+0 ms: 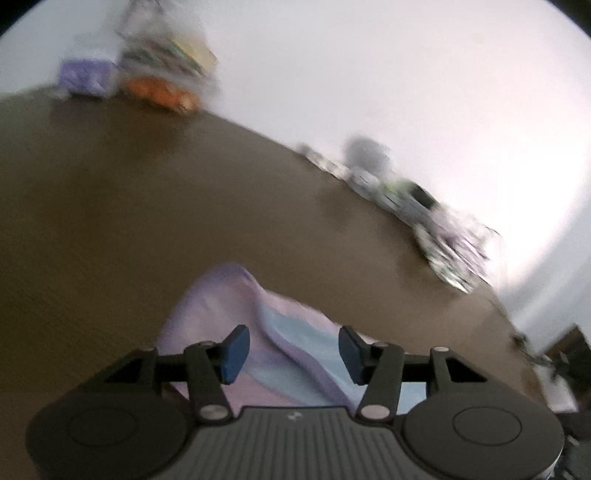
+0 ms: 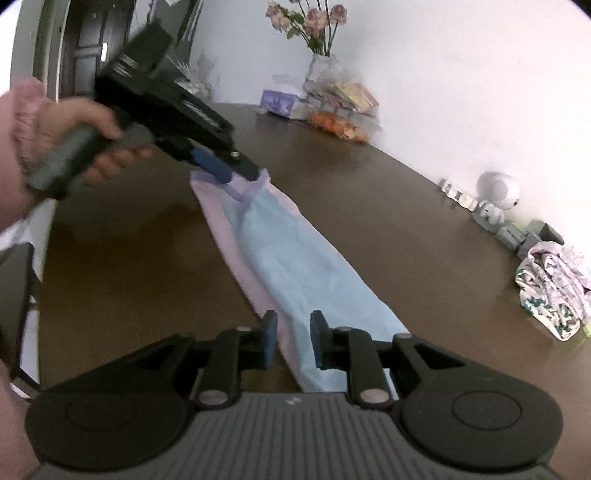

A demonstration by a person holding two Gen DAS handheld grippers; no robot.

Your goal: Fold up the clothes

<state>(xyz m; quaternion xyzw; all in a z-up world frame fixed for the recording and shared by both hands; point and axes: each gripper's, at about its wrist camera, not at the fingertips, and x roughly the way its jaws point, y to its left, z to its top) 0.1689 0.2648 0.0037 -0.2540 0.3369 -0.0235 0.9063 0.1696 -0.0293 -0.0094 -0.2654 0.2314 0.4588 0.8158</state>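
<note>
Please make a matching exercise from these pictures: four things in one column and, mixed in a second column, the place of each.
Things:
1. folded garment
2. vase of flowers
3. crumpled patterned cloth
4. left gripper

Places:
A. at the garment's far end
B. against the wall at the far table edge
C. stretched along the table's middle
D. near the table's right edge

Pairs: 1-C, 2-B, 3-D, 4-A

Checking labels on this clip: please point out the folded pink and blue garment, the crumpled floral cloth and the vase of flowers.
Pink and blue garment [image 2: 295,258], right wrist view, on its blue middle panel.
Crumpled floral cloth [image 2: 554,288], right wrist view, on its centre.
Vase of flowers [image 2: 320,66], right wrist view, on the vase body.
</note>
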